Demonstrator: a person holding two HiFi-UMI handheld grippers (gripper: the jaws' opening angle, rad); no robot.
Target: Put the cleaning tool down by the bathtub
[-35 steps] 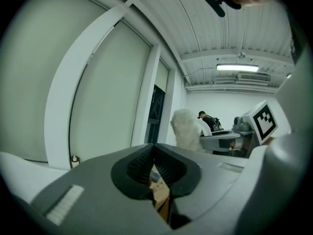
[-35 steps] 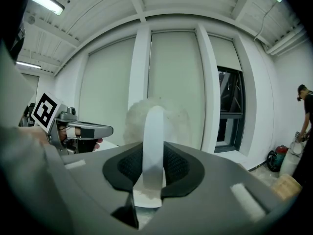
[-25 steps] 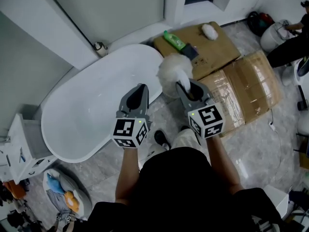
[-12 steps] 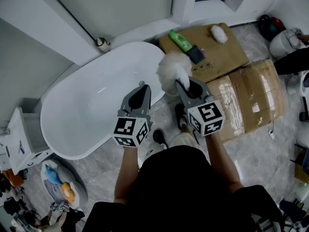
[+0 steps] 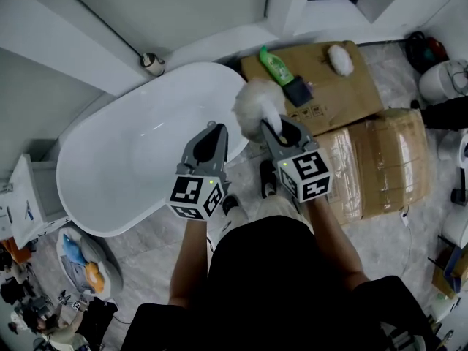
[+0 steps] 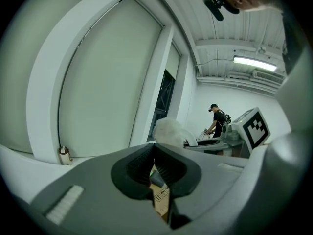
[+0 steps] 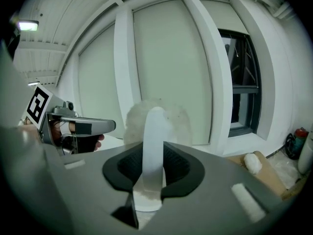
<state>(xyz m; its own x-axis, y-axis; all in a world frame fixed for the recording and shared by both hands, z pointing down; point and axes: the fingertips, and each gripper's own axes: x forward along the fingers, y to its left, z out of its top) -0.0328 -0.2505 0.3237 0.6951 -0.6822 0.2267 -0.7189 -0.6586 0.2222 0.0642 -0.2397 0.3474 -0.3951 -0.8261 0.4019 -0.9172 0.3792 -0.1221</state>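
The cleaning tool (image 5: 257,104) is a fluffy white brush head on a flat white handle. My right gripper (image 5: 280,132) is shut on that handle, and the head hangs over the floor right beside the right end of the white oval bathtub (image 5: 88,189). In the right gripper view the handle (image 7: 152,146) stands upright between the pads, with the fluffy head (image 7: 133,124) behind it. My left gripper (image 5: 210,139) hovers over the tub's near rim. In the left gripper view the left gripper (image 6: 154,148) has its pads together with nothing between them.
Flattened cardboard boxes (image 5: 380,159) lie right of the tub, with a green bottle (image 5: 276,66), a dark small item (image 5: 298,91) and a white fluffy pad (image 5: 339,58) on them. A round fitting (image 5: 152,63) sits behind the tub. A white cabinet (image 5: 22,203) and a basket (image 5: 80,265) stand at the left.
The view has shifted a little. The right gripper keeps its hold, and the tool's head has drifted slightly left towards the tub's end. The left gripper has stayed shut.
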